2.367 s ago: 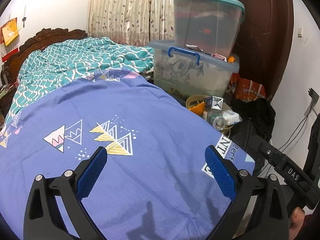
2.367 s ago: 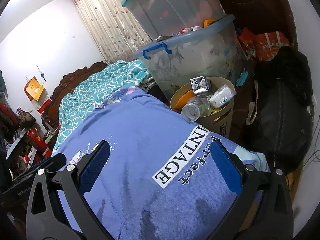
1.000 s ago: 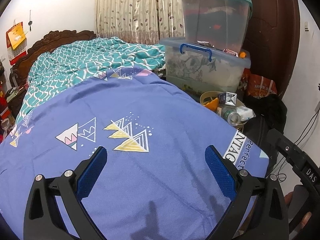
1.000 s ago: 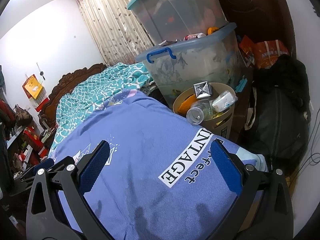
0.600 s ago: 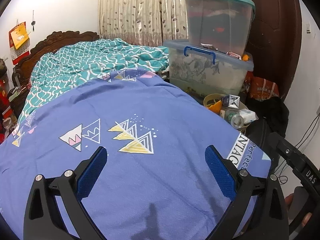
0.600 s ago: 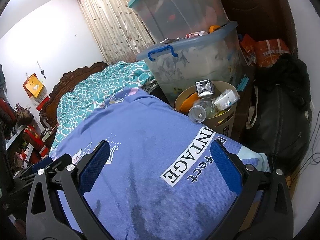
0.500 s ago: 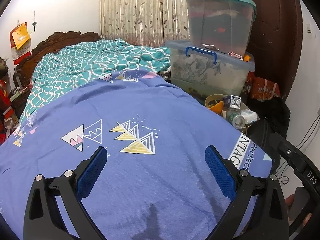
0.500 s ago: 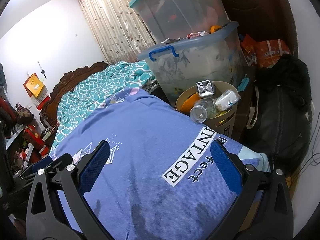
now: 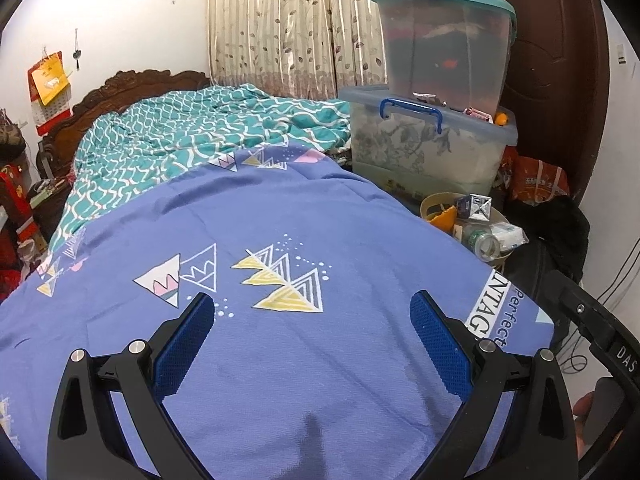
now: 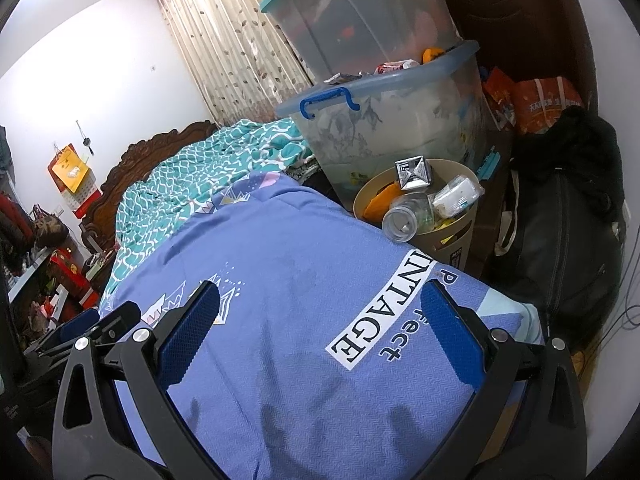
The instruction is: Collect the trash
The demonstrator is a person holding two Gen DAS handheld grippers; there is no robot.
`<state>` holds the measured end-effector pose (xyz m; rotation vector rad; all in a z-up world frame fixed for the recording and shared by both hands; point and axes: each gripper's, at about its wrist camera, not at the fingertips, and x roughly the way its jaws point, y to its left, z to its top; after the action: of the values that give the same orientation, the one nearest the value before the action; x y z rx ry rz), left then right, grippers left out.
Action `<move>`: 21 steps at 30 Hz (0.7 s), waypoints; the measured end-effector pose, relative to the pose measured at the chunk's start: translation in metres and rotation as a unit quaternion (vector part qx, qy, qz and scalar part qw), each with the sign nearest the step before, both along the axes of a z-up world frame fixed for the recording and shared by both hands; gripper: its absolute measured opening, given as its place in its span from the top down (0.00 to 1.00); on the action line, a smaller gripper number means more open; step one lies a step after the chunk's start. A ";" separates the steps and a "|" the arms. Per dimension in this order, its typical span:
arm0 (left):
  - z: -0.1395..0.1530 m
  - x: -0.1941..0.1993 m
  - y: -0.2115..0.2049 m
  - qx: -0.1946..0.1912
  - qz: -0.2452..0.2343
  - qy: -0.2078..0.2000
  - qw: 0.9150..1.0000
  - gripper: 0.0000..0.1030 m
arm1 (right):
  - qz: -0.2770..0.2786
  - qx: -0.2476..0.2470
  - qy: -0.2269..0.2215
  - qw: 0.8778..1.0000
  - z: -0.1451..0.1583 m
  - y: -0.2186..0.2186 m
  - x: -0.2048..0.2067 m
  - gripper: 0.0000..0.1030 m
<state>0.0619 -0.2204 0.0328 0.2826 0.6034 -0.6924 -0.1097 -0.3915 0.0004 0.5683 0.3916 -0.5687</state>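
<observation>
Right wrist | trash bin (image 10: 460,236) base hidden behind bedspread (image 10: 304,272)

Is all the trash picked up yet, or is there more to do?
It looks mostly done. The bin beside the bed is full: a bottle, a silver carton and a white packet sit on top. Nothing is in hand; the left tool and right tool are both open and empty. No trash shows on the blue sheet, so little seems left.
</observation>
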 end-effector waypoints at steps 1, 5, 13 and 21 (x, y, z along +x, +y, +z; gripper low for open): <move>0.000 0.000 0.000 0.001 0.001 -0.002 1.000 0.08 | 0.000 0.000 0.000 1.000 0.000 0.000 0.000 0.03; 0.001 -0.003 -0.001 0.004 0.004 -0.009 1.000 0.08 | 0.001 0.000 0.001 1.000 0.000 0.000 0.000 0.03; 0.003 -0.004 0.000 -0.001 0.005 -0.013 1.000 0.08 | -0.004 -0.001 -0.001 1.000 0.002 0.001 -0.001 0.03; 0.004 -0.007 0.000 -0.001 0.007 -0.016 1.000 0.08 | -0.003 0.000 -0.001 1.000 0.002 0.002 -0.002 0.03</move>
<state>0.0552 -0.2204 0.0370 0.2875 0.5739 -0.6746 -0.1116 -0.3895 0.0025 0.5701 0.3873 -0.5744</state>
